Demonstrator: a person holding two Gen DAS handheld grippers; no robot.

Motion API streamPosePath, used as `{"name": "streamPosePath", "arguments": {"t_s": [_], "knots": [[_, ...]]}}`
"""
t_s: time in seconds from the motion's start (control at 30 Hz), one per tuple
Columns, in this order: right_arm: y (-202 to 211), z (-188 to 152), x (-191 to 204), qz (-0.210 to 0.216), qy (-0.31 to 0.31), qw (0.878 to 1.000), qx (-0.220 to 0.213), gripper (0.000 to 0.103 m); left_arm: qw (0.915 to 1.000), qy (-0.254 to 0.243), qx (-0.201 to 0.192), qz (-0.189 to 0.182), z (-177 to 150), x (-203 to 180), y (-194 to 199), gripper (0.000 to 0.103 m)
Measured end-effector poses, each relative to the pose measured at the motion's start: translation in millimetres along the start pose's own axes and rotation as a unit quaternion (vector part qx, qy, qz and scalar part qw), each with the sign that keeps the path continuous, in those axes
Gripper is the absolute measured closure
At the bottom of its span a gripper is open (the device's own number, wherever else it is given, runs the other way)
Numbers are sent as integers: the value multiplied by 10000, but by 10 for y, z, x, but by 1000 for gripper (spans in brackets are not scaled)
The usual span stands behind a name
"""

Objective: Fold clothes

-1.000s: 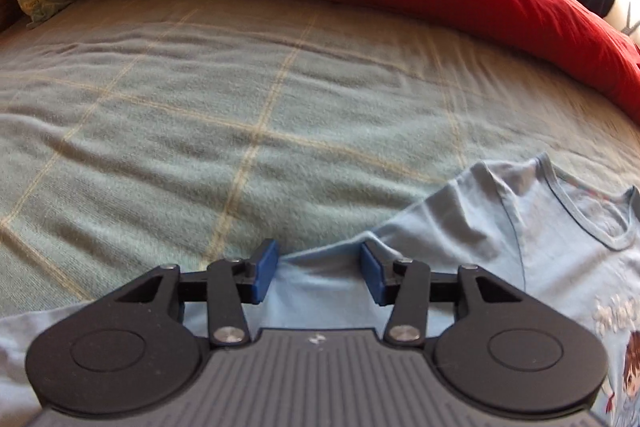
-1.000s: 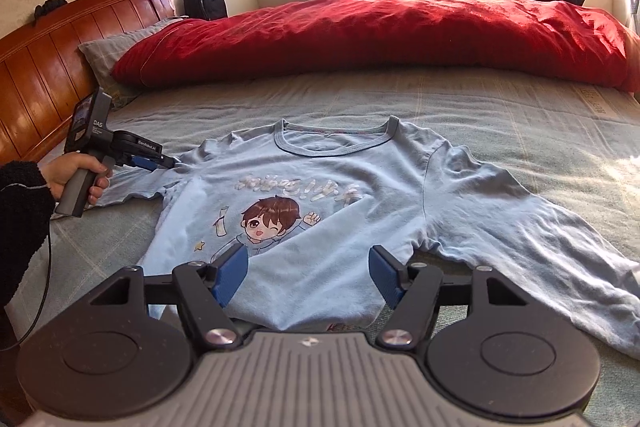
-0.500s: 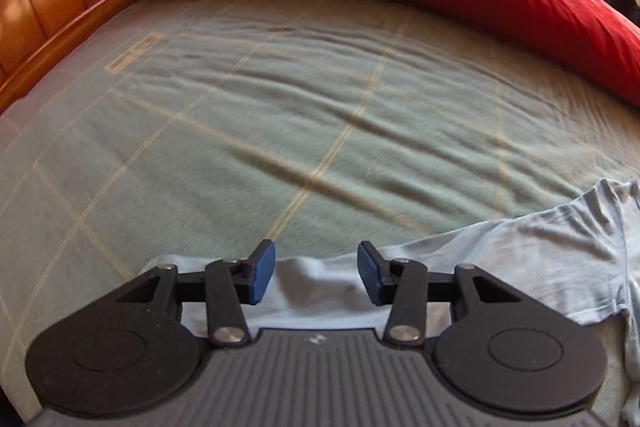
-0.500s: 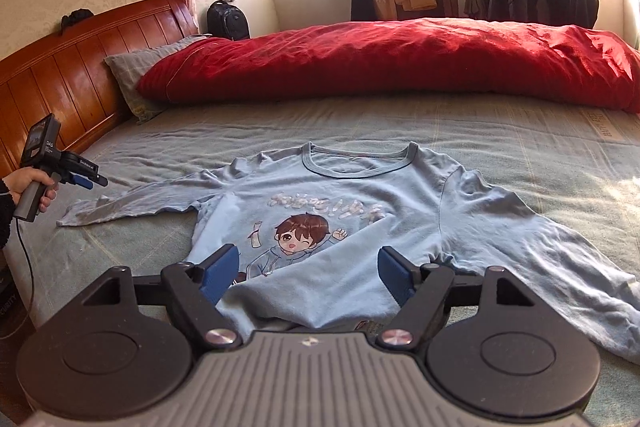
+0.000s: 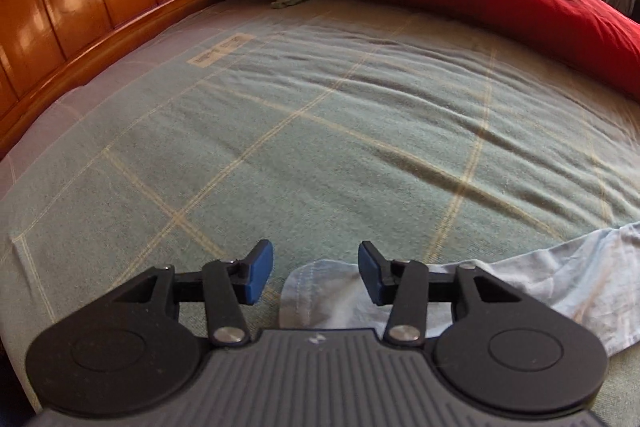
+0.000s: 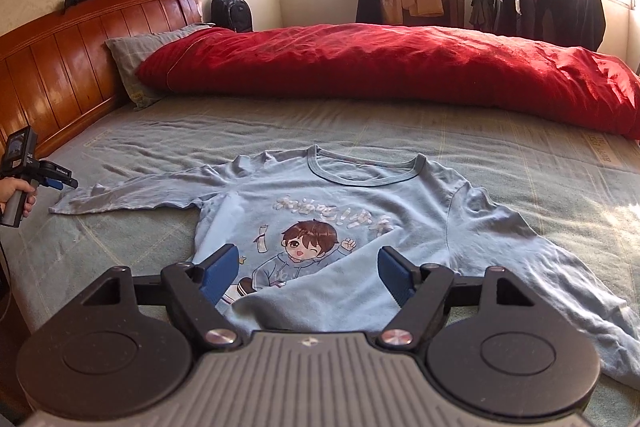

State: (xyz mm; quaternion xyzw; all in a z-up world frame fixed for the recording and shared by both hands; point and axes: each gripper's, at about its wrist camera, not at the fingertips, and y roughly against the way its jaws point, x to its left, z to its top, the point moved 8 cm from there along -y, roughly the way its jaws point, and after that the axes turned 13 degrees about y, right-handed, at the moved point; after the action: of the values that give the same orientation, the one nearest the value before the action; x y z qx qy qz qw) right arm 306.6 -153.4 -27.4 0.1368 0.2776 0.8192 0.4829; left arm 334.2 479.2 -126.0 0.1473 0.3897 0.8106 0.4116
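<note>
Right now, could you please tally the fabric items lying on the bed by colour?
Light blue: 1, the shirt.
Red: 1, the duvet.
Grey: 1, the pillow.
Total: 3, not counting the green checked bedspread beneath them.

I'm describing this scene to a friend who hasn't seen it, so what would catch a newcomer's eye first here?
First the light blue long-sleeved shirt, spread flat on the green checked bed cover with a cartoon boy print on its chest. Behind it a bright red duvet lies bunched across the far side of the bed, next to the orange wooden headboard. The left hand-held gripper hangs open over the cuff of one sleeve.
</note>
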Motion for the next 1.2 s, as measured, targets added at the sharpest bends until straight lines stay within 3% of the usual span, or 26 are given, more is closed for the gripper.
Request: {"name": "streamPosePath", "arguments": {"t_s": [0.1, 0.17, 0.33, 0.37, 0.43, 0.47, 0.6, 0.7, 0.83, 0.87, 0.97, 1.1, 1.17, 1.2], "knots": [[-61, 6, 52, -6, 103, 9999, 79, 23, 9951, -651, 215, -713, -103, -417, 82, 57], [-95, 14, 72, 37, 71, 9999, 87, 23, 9890, -1107, 300, -935, -166, -668, 75, 59], [-83, 20, 130, 86, 161, 9998, 91, 23, 9837, -1396, 678, -907, -266, -874, -150, 62], [-73, 18, 129, 79, 191, 9997, 101, 23, 9830, -1397, 722, -943, -295, -878, -171, 65], [-57, 13, 87, 30, 155, 9998, 92, 23, 9817, -1368, 787, -1068, -340, -894, -175, 82], [-54, 9, 63, 11, 119, 9999, 88, 23, 9809, -1353, 802, -1142, -356, -905, -160, 100], [-96, -1, 6, -16, -51, 9999, 85, 23, 9840, -1262, 655, -1071, -327, -900, -111, 103], [-126, -5, 59, 45, -34, 9999, 96, 23, 9922, -815, 440, -834, -157, -824, -144, 103], [-118, -10, 125, 82, 73, 9999, 119, 23, 9910, -533, 559, -1091, -202, -873, -24, 98], [-110, -12, 130, 99, 77, 9999, 115, 23, 9905, -463, 588, -1155, -213, -885, 7, 94], [-125, -22, 112, 78, 72, 9998, 145, 22, 9883, -251, 677, -1346, -245, -921, 99, 67], [-184, -34, 129, 130, -2, 9998, 175, 22, 9811, -65, 1025, -1642, -395, -1109, 84, 62], [-194, -38, 159, 132, 9, 9997, 187, 22, 9818, 31, 1183, -1488, -441, -1183, -89, 62], [-187, -36, 170, 116, 33, 9997, 194, 22, 9843, 106, 1061, -1405, -406, -1193, -152, 62]]}}
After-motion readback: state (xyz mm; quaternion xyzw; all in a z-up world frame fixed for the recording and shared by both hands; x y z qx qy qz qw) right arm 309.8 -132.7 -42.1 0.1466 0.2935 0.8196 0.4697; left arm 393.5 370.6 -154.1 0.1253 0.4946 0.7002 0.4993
